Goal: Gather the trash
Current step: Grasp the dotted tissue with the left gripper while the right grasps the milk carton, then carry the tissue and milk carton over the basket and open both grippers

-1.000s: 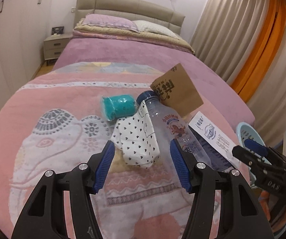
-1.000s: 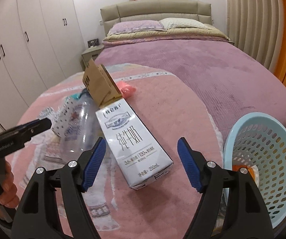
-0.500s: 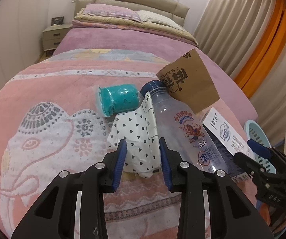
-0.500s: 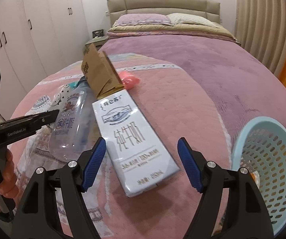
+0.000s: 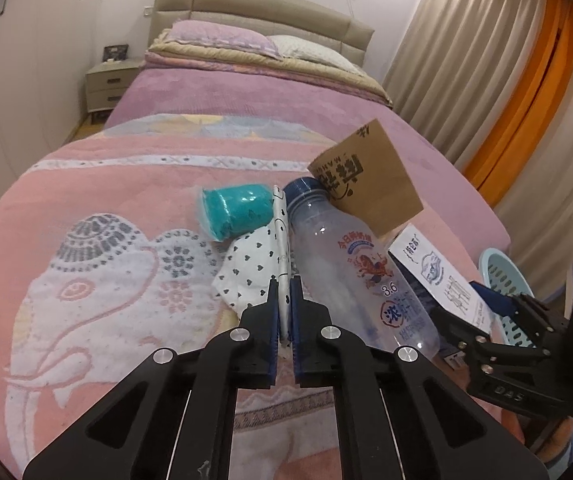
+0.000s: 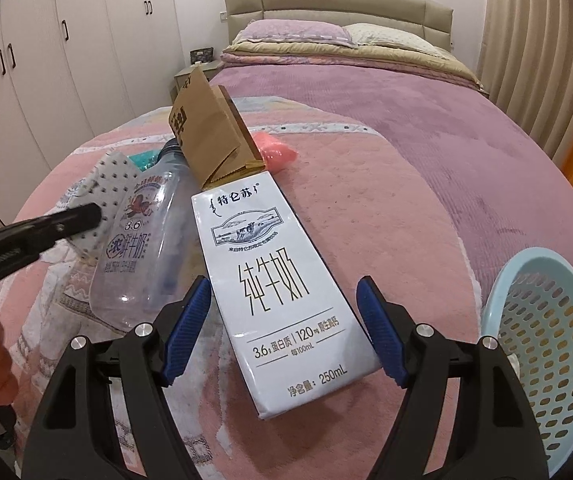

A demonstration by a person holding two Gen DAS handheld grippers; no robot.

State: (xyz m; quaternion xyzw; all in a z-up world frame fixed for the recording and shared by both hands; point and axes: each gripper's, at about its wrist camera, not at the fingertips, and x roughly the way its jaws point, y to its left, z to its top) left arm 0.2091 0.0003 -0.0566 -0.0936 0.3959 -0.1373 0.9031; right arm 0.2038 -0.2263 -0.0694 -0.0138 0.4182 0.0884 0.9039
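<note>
My left hand-held gripper (image 5: 285, 300) pinches the spotted paper (image 5: 254, 268); the right hand-held gripper (image 6: 284, 330) straddles the milk carton (image 6: 274, 280), spread wide. Next: lift toward the basket (image 6: 546, 340).

I see a fuzzy, matt pink blanket (image 5: 98, 216), centre frame, carrying a glossy white milk carton (image 6: 282, 280), a clear smooth plastic bottle (image 5: 350, 268), a matt brown paper bag (image 5: 370, 188) and a soft heart-print wrapper (image 5: 254, 268); lower right, a perforated pale-blue plastic basket (image 6: 546, 340); my grippers' pads (image 6: 188, 328) look ribbed blue rubber
</note>
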